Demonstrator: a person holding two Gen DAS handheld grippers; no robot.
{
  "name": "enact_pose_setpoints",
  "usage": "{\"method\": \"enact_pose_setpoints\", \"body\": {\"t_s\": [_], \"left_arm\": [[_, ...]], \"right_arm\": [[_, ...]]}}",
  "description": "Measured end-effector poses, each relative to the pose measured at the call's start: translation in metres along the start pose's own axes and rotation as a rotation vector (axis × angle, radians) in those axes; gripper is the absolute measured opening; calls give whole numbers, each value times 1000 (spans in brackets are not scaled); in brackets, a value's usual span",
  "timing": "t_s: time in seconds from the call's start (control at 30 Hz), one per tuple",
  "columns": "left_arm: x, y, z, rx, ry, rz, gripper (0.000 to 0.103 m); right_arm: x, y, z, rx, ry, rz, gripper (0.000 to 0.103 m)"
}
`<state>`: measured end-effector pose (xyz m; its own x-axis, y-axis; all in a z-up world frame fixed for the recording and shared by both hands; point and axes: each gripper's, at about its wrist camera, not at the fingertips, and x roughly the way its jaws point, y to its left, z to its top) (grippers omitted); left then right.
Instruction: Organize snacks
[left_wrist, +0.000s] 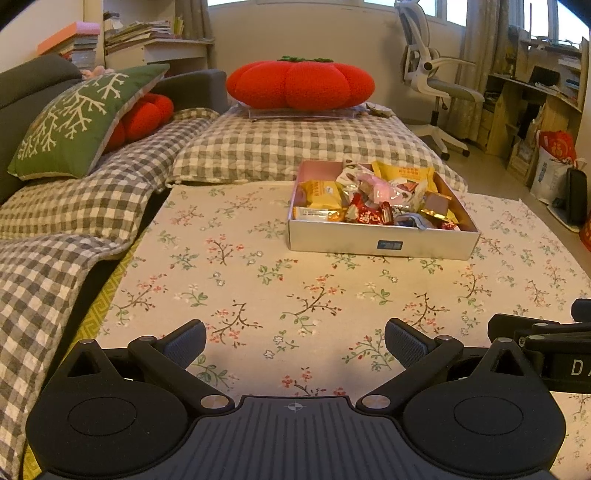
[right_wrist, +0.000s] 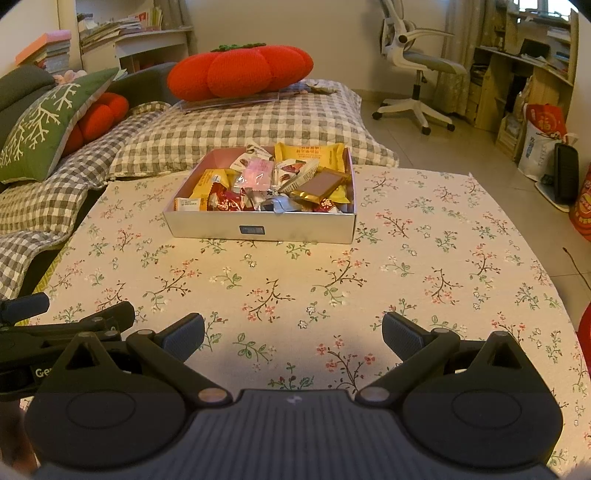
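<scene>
A shallow white box (left_wrist: 380, 243) (right_wrist: 207, 227) sits on the floral tablecloth (left_wrist: 258, 280) (right_wrist: 406, 266), filled with several wrapped snacks (left_wrist: 373, 197) (right_wrist: 273, 182): yellow packs, red candies, a brown bar. My left gripper (left_wrist: 295, 341) hovers over the near part of the cloth, open and empty, well short of the box. My right gripper (right_wrist: 293, 334) stands beside it, also open with nothing between its fingers. Each gripper's side shows at the edge of the other's view.
A checked-cover sofa (left_wrist: 74, 206) with a green cushion (left_wrist: 81, 118) runs along the left. A red pumpkin cushion (left_wrist: 301, 85) (right_wrist: 240, 72) lies behind the box. An office chair (left_wrist: 436, 85) and shelves (right_wrist: 524, 74) stand at the right; the cloth's edge drops off there.
</scene>
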<state>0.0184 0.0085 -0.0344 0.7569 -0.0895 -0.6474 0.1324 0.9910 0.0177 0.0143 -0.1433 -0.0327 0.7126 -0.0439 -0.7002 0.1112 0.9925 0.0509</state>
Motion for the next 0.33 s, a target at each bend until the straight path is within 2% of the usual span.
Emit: {"method": "enact_pose_setpoints", "body": {"t_s": [0.33], "left_arm": [[0,0,0,2,2,2,103]], "right_arm": [[0,0,0,-1,2,-2,102]]}}
